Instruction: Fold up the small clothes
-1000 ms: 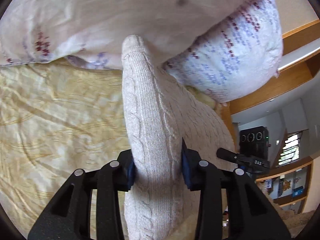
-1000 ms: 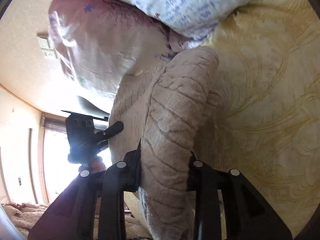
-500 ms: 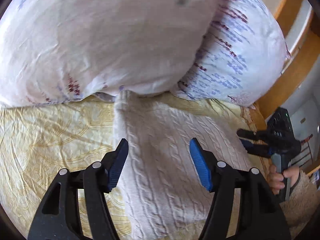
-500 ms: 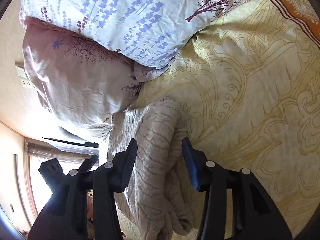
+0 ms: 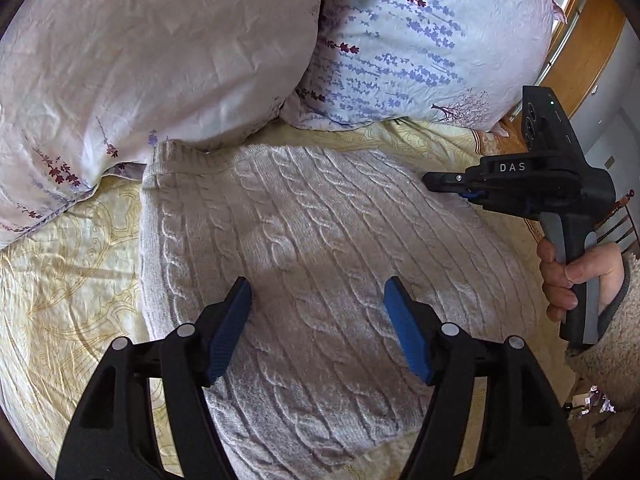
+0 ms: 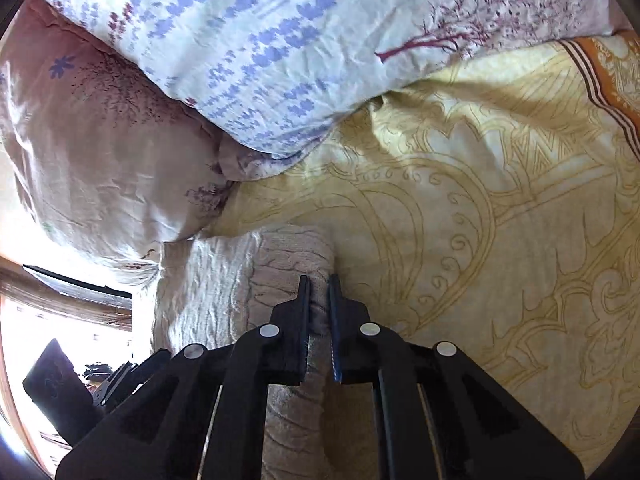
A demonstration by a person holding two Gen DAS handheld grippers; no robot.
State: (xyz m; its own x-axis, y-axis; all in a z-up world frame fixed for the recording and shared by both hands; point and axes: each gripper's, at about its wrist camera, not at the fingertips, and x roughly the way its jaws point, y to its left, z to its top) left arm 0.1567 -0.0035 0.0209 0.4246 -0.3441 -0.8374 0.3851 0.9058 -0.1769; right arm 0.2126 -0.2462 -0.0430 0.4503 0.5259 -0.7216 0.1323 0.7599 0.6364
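Observation:
A cream cable-knit sweater (image 5: 320, 248) lies folded flat on the yellow bedspread (image 5: 60, 280), its far edge against the pillows. My left gripper (image 5: 318, 300) is open and empty, held just above the sweater's near part. My right gripper (image 6: 319, 292) is shut on the sweater's right edge (image 6: 296, 252); the cloth shows between the narrow jaws. The right gripper also shows in the left wrist view (image 5: 436, 181), held by a hand at the sweater's right side.
Two floral pillows (image 5: 160, 52) (image 5: 420, 40) lie at the head of the bed behind the sweater. A wooden headboard (image 5: 584, 52) is at the far right. Patterned yellow bedspread (image 6: 480, 220) stretches to the right of the sweater.
Both grippers laid the lifted sweater down on the bed and opened. The left one stayed open and pulled back. The right one has since shut on the sweater's right edge.

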